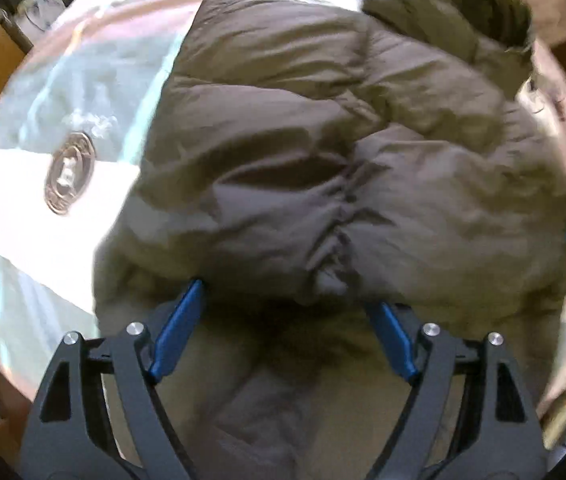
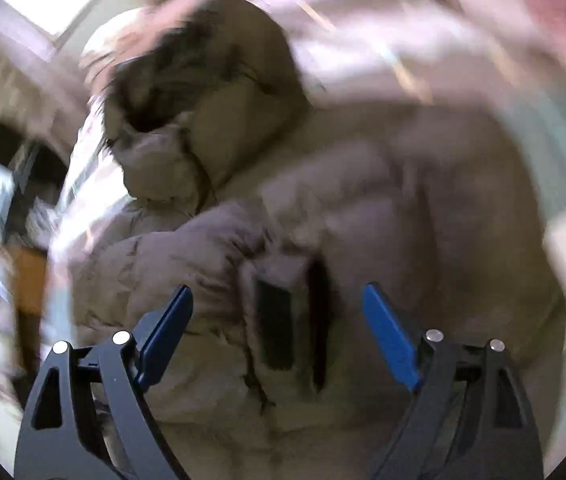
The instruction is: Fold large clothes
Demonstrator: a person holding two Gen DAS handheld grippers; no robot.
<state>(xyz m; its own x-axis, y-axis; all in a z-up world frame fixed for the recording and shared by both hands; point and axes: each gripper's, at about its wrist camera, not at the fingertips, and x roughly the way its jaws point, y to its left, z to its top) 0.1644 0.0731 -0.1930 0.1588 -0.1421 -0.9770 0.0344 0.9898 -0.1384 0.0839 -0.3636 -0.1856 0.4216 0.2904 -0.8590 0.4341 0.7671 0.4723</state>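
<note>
motion blur smears the right wrist view, and the puffer jacket (image 2: 323,208) hides its own underside.

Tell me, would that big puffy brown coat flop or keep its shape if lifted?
The coat would probably flop: its quilted panels crease and sag over each other. It looks light for its bulk, being puffy. Its smooth shell may slip between the open left gripper fingers.

Bright daylight, heavy blur (perhaps motion), fisheye-warped edges

Right gripper (image 2: 277,294), jaws spread wide, hovers over a khaki hooded puffer jacket (image 2: 323,208); the view is blurred
</note>
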